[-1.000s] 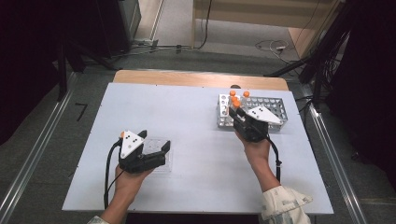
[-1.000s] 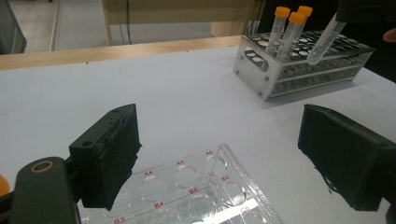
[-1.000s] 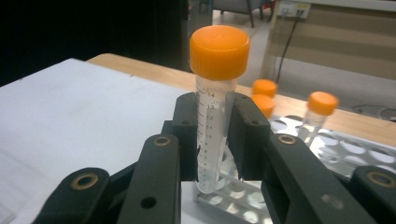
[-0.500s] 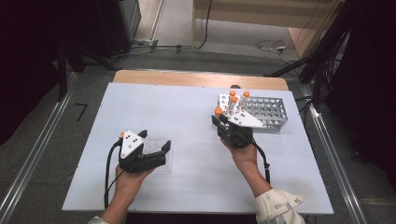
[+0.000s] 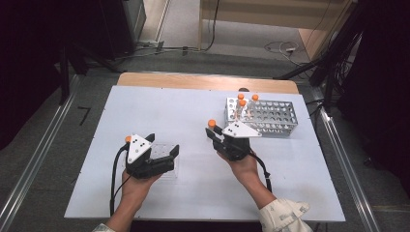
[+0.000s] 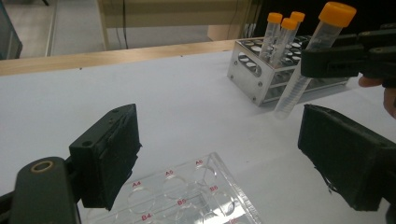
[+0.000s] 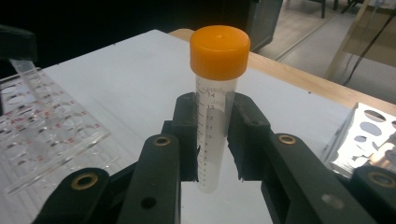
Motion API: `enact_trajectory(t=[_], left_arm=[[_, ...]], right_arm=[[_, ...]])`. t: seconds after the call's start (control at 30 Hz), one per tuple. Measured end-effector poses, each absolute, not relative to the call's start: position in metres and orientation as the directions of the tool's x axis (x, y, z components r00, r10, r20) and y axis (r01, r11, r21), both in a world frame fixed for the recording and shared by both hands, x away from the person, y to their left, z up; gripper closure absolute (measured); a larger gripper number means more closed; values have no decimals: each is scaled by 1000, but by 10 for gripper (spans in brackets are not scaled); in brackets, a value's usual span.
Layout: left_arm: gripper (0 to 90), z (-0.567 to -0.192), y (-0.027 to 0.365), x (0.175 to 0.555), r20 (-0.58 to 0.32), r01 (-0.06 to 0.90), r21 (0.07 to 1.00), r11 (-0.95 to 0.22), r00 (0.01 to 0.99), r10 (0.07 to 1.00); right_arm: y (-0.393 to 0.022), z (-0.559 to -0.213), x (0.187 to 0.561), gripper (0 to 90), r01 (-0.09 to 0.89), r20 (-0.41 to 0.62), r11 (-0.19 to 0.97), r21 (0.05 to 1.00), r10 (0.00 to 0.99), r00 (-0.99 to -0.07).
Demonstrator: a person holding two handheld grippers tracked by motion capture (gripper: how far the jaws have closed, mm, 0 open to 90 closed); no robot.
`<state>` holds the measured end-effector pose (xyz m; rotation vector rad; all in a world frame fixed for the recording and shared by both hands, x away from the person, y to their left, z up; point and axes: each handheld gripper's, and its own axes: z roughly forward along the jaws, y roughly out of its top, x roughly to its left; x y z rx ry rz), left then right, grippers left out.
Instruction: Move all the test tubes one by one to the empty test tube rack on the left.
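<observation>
One orange-capped tube [image 7: 215, 116] upright, clamped in right gripper [image 7: 215, 140], between plate and rack | left gripper [image 6: 224, 154] jaws wide, holding nothing, over clear well plate [image 6: 187, 196] | three capped tubes in metal rack [image 5: 275, 118].

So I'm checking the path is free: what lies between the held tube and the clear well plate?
Bare white table, as the high view shows; the tube in the right gripper is apart from the well plate.

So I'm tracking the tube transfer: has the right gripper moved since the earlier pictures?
Yes. The right gripper, shut on the orange-capped tube, has moved left, away from the metal rack.
</observation>
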<state>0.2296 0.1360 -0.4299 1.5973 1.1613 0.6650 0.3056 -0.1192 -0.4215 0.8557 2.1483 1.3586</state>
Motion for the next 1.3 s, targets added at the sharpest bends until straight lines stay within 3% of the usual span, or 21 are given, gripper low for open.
enact_trajectory(t=[0.37,0.63,0.9,1.3], left_arm=[[158,-424,125,239,-154,360,933,-1,402,903],[220,-421,112,249,-188,365,931,17,440,878],[264,-417,96,257,-172,362,932,-14,475,863],[460,-419,83,261,-164,351,936,-36,524,836]], right_arm=[[-108,-427,298,715,255,-58,360,897,669,-741],[-102,-428,295,715,262,-42,371,891,642,-766],[-96,-431,293,715,277,-25,387,879,619,-785],[-91,-435,293,715,302,11,394,868,593,-805]])
